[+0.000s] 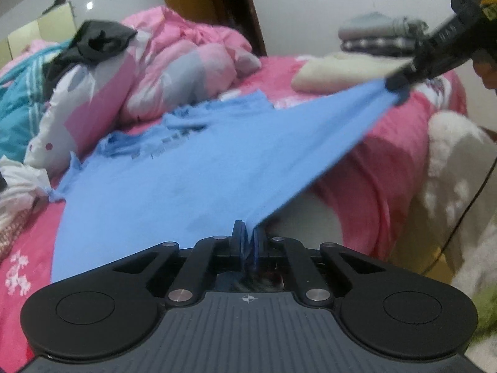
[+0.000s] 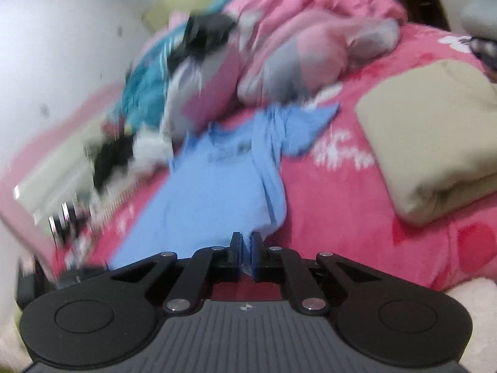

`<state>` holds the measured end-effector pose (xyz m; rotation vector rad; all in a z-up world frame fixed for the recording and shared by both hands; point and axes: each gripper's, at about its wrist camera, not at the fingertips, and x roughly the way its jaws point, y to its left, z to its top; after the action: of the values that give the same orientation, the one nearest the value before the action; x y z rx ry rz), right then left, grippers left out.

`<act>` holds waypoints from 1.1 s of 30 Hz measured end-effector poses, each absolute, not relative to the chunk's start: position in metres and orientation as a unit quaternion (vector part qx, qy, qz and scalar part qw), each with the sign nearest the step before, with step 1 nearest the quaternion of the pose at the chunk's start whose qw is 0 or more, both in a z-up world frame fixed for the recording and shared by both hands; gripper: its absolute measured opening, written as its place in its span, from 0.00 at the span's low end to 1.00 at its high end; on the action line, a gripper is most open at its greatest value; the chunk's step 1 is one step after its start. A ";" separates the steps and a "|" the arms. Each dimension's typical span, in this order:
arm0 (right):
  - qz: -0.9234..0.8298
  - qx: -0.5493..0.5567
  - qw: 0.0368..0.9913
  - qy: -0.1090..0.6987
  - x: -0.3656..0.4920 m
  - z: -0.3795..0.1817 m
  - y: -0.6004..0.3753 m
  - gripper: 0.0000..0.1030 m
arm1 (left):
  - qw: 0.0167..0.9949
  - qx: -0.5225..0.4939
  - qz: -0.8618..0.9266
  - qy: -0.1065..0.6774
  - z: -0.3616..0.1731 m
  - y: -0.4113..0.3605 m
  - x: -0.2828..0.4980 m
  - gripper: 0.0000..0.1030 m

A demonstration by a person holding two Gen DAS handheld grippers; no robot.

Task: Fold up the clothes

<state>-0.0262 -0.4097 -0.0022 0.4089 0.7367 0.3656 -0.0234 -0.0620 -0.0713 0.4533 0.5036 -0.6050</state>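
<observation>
Left tongs (image 1: 247, 233) clamped on hem of light blue cotton T-shirt (image 1: 174, 180), right tongs (image 2: 247, 242) pinched shut on another edge of it, lifted taut, shirt's far end lying on pink floral bed cover (image 2: 357, 217), folded beige cloth (image 2: 435, 143) nearby.

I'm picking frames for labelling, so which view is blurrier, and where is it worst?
Right wrist view: heavy motion smear, worst over the clothes pile at left; the blue shirt is soft, the right tool sharp. Left wrist view: mostly clear, mild blur on the shirt's raised edge; fisheye bending at the borders.
</observation>
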 end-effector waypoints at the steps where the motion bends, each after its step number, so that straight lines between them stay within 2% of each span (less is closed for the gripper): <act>1: 0.164 0.184 0.891 0.380 -0.023 -0.013 -0.406 0.08 | 0.897 0.217 -0.290 0.253 -0.075 -0.062 -0.021 0.09; 3: 0.140 0.172 0.880 0.421 -0.017 -0.031 -0.404 0.09 | 0.897 0.208 -0.288 0.263 -0.076 -0.062 -0.019 0.11; 5: 0.126 0.179 0.881 0.420 -0.018 -0.032 -0.411 0.19 | 0.899 0.194 -0.289 0.264 -0.070 -0.057 -0.020 0.23; 6: 0.123 0.185 0.886 0.407 -0.021 -0.027 -0.417 0.24 | 0.901 0.186 -0.290 0.263 -0.065 -0.054 -0.021 0.25; 8: 0.119 0.191 0.903 0.367 -0.026 -0.009 -0.429 0.48 | 0.905 0.159 -0.292 0.265 -0.054 -0.044 -0.021 0.30; 9: 0.119 0.194 0.910 0.347 -0.026 0.000 -0.434 0.49 | 0.907 0.140 -0.293 0.267 -0.049 -0.039 -0.020 0.30; 13: 0.140 0.230 0.915 0.299 -0.003 0.026 -0.446 0.51 | 0.917 0.046 -0.299 0.260 -0.030 -0.024 -0.007 0.32; 17: 0.152 0.257 0.905 0.304 0.068 0.028 -0.434 0.54 | 0.927 -0.003 -0.289 0.240 -0.027 -0.027 0.022 0.32; 23: 0.043 0.253 0.884 0.391 0.214 -0.009 -0.415 0.55 | 0.927 -0.042 -0.284 0.243 -0.051 -0.049 0.075 0.33; 27: 0.001 0.245 0.874 0.420 0.272 -0.033 -0.414 0.55 | 0.918 -0.057 -0.294 0.259 -0.069 -0.058 0.086 0.32; 28: 0.004 0.248 0.874 0.418 0.279 -0.035 -0.414 0.48 | 0.916 -0.061 -0.297 0.263 -0.073 -0.059 0.086 0.32; 29: 0.013 0.247 0.874 0.418 0.283 -0.036 -0.413 0.25 | 0.914 -0.063 -0.300 0.264 -0.077 -0.060 0.084 0.33; 31: 0.036 0.237 0.877 0.417 0.287 -0.032 -0.409 0.04 | 0.911 -0.063 -0.307 0.269 -0.083 -0.062 0.081 0.32; 33: 0.036 0.214 0.884 0.414 0.293 -0.027 -0.409 0.03 | 0.909 -0.056 -0.309 0.272 -0.089 -0.066 0.078 0.33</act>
<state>0.2933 -0.4088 -0.0266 0.4445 0.8611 0.0747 0.0781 -0.0657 -0.0889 -0.1154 0.5613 -0.6384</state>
